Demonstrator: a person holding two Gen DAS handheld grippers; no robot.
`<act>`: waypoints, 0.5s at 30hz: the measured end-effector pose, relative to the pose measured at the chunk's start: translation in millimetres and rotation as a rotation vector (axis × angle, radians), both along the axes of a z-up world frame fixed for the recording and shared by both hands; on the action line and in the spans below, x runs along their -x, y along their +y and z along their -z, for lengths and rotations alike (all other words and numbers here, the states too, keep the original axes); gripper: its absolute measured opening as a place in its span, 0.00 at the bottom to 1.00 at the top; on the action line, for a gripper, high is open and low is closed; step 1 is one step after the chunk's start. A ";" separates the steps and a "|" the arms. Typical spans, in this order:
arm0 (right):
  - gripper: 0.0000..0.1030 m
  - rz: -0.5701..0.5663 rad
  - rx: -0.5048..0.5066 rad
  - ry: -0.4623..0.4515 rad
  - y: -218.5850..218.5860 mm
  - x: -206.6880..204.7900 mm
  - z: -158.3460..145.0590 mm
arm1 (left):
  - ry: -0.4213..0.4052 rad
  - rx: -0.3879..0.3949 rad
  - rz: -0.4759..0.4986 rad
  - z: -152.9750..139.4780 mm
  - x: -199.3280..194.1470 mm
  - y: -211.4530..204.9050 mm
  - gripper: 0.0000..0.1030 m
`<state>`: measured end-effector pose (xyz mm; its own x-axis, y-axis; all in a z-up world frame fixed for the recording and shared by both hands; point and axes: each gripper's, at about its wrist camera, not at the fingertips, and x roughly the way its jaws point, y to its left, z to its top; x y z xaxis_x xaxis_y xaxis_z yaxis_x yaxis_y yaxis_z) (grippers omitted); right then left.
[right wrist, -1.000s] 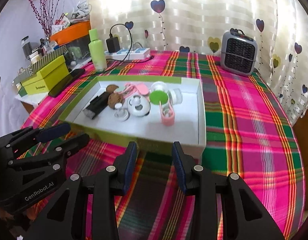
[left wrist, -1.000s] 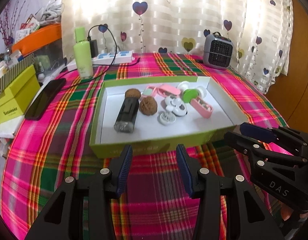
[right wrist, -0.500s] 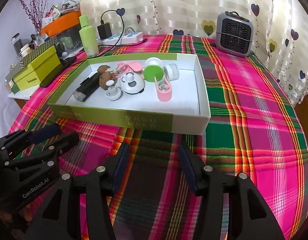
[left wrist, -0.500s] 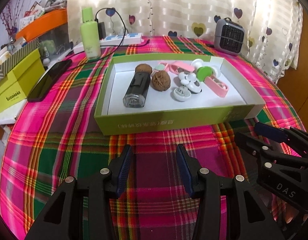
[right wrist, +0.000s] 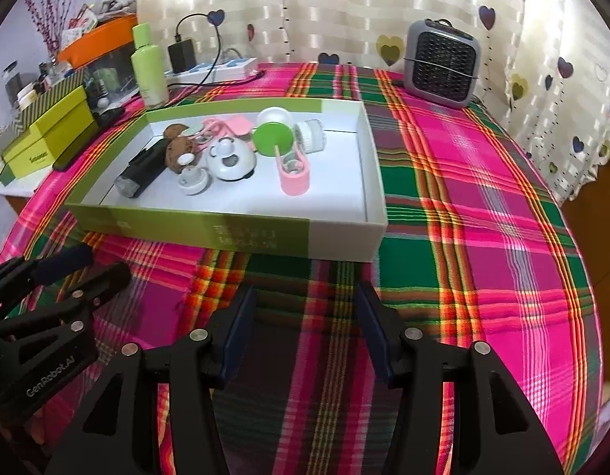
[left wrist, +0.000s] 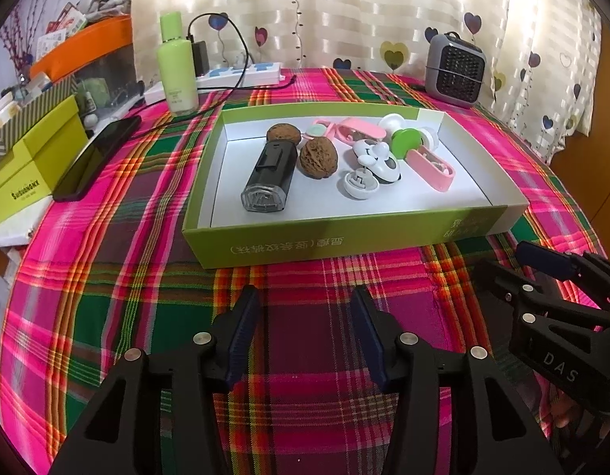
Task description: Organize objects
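Both grippers hang low over the near part of the counter, short of the green tray (left wrist: 344,243) and touching nothing. The left gripper (left wrist: 305,336) has its jaws spread with only plaid cloth between them, and the right gripper (right wrist: 305,332) is likewise parted and empty; each one shows at the edge of the other's view, side by side. The tray sits just beyond their fingertips, its long green wall facing them. Inside it, on the white floor, the objects crowd toward the far side: a black device with a clear end (left wrist: 270,176) lies on the left, a walnut (left wrist: 319,157) touches its right side and a second walnut (left wrist: 283,133) sits just behind it. To the right are a white round gadget (left wrist: 378,160), a small white cap (left wrist: 359,186) in front of it, a green disc (left wrist: 407,142) and a pink case (left wrist: 430,164), with more pink pieces at the far wall. The counter wears a pink, green and orange plaid cloth (right wrist: 483,182). Beyond the tray stand a pale green bottle (left wrist: 177,67), a power strip (left wrist: 241,75) with a black charger plugged in, and a small grey heater (right wrist: 441,63) at far right. A dark phone (left wrist: 97,156) and a lime box (left wrist: 36,162) lie at the left, and heart-print curtains (left wrist: 344,12) hang behind.
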<state>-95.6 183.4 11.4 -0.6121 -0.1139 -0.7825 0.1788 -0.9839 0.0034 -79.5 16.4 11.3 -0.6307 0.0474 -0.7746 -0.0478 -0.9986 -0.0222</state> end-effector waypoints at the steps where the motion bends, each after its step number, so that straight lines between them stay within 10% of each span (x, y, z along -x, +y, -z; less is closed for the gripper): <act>1: 0.55 0.003 -0.003 0.000 0.7 0.2 -0.2 | 0.000 -0.009 0.000 0.0 0.4 -0.4 0.50; 4: 0.69 0.039 -0.020 -0.007 3.6 2.6 1.0 | -0.001 -0.026 -0.004 0.3 1.5 0.3 0.55; 15: 0.71 0.051 -0.012 -0.014 7.0 5.0 1.0 | -0.007 0.024 0.000 1.5 1.7 7.3 0.59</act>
<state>-100.6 190.4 10.5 -0.6061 -0.0735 -0.7920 0.1281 -0.9917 -0.0060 -81.2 23.7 9.8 -0.6255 0.0290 -0.7797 -0.0480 -0.9988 0.0013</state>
